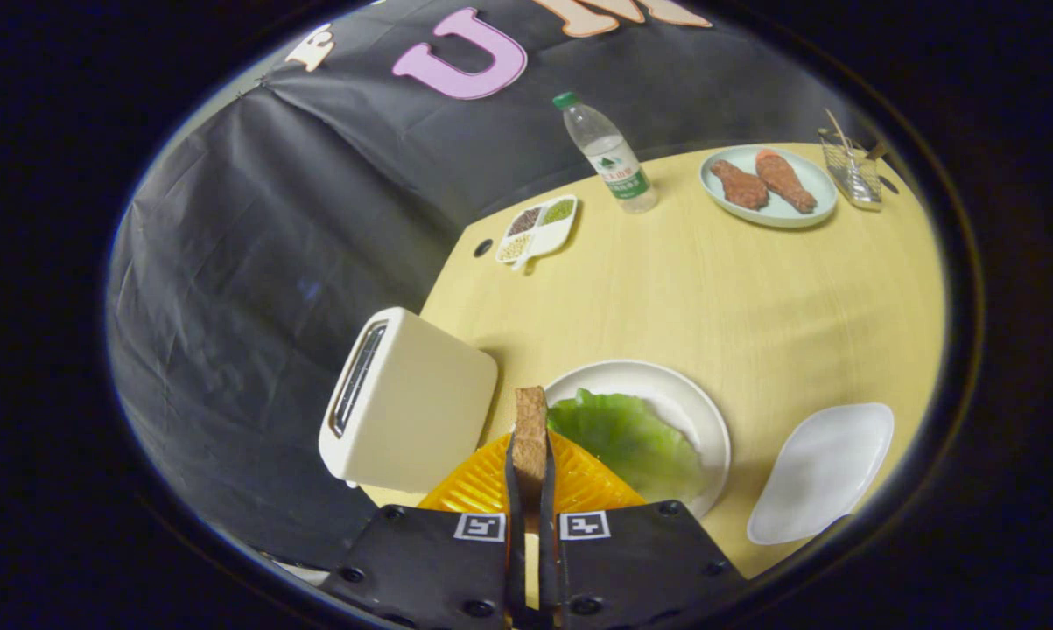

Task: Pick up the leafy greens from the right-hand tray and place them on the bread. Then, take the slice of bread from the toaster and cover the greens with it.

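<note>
Claw (pixel 530 477): fingers drawn close together and clamped on a bread slice (pixel 530 433), held edge-on and upright between them, its top end standing out past the fingertips.

Directly below the held slice: an orange ridged mat (pixel 478 486), partly covered by the claw body.

Just ahead and right of the fingers: a white plate (pixel 697 407) carrying the greens (pixel 627 437). The leaf is spread flat over the near half of the plate; whether bread lies beneath it cannot be told. The held slice stands at the leaf's left edge, not over its middle.

Left of the fingers: a cream toaster (pixel 408 402), tipped in this view, its slot facing left. It sits just beside the plate and the mat, at the tabletop (pixel 754 297) corner.

Right of the plate: a white tray (pixel 824 472), near but apart from it.

Far side of the tabletop, well apart from the work area: a divided dish (pixel 539 229) of grains, a water bottle (pixel 609 156) with green cap, a pale plate (pixel 793 210) bearing two brown pieces, and a clear holder (pixel 850 166) with sticks.

Nothing stands between the held slice and the greens.
</note>
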{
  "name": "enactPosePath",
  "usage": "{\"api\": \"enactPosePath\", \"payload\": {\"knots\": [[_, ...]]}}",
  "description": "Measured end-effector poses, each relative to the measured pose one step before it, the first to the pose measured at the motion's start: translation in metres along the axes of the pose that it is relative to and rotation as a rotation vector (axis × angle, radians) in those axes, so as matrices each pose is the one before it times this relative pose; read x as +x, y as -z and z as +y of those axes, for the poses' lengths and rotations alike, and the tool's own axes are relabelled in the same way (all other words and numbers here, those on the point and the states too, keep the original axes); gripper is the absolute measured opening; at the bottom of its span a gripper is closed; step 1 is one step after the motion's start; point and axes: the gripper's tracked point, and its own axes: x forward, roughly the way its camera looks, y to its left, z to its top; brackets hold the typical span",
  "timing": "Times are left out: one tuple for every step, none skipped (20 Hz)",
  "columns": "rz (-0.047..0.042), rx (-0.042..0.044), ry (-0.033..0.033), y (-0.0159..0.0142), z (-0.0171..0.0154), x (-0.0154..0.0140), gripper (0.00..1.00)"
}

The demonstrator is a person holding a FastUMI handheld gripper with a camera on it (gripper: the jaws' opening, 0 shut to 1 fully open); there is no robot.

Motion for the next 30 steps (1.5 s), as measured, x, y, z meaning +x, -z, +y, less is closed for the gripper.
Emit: {"api": "enactPosePath", "payload": {"knots": [[0.00340,0.00267,0.01302,0.00184,-0.00618,0.00046,0.09],[0.00261,0.00290,0.01266,0.00052,-0.00657,0.00125,0.09],[0.00066,0.00382,0.00739,0.00070,-0.00290,0.00057,0.09],[0.00271,0.00079,0.00730,-0.00006,-0.00424,0.00041,0.09],[0.00697,-0.00398,0.00974,0.00194,-0.00487,0.00095,0.09],[0.00324,-0.00636,0.00562,0.00079,-0.00341,-0.00007,0.16],[0.00127,-0.00645,0.00175,-0.00009,-0.00163,-0.00047,0.20],[0.00411,-0.01541,0.02349,-0.00186,-0.00555,-0.00198,0.25],[0.00294,-0.01534,0.02044,0.00528,-0.00680,0.00252,0.30],[0.00557,-0.01430,0.02037,0.00167,-0.00648,0.00068,0.34],[-0.00047,-0.01489,0.01438,0.00179,-0.00503,0.00108,0.39],[-0.00439,-0.00917,0.01344,-0.00034,-0.00493,-0.00018,0.44],[-0.00875,-0.00086,-0.00528,-0.00052,-0.00059,0.00031,0.49],[-0.00991,0.00669,-0.01517,-0.00258,0.00337,-0.00227,0.55],[-0.01337,0.00353,-0.01084,-0.00152,0.00184,-0.00198,0.60],[-0.00992,0.00229,-0.00699,-0.00301,0.00104,-0.00095,0.66],[-0.00745,-0.00334,0.00284,0.00059,-0.00247,-0.00323,0.71],[-0.00892,-0.00812,0.00240,-0.00254,-0.00110,-0.00114,0.77],[-0.01388,-0.00815,-0.00491,0.00176,-0.00083,-0.00299,0.82],[-0.01794,-0.00711,-0.00985,-0.00325,0.00123,-0.00502,0.88],[-0.02107,-0.00612,-0.01004,-0.00265,0.00199,-0.00547,0.94],[-0.02403,-0.00951,-0.00656,-0.00491,0.00190,-0.00631,0.99],[-0.02794,-0.01265,-0.00558,-0.00575,0.00065,-0.00742,0.99],[-0.03241,-0.01644,0.00046,-0.00821,0.00085,-0.00746,0.99],[-0.03422,-0.01600,0.00106,-0.00812,0.00048,-0.00956,0.99],[-0.04095,-0.01178,0.00324,-0.01197,0.00035,-0.00906,0.99],[-0.04196,-0.00942,0.00529,-0.01053,0.00005,-0.00943,1.00],[-0.04541,-0.00990,0.00917,-0.01291,-0.00131,-0.00785,1.00],[-0.04769,-0.01118,0.01257,-0.01270,-0.00383,-0.00923,1.00],[-0.04071,-0.01531,0.01794,-0.01268,-0.00430,-0.00919,1.00]]}}
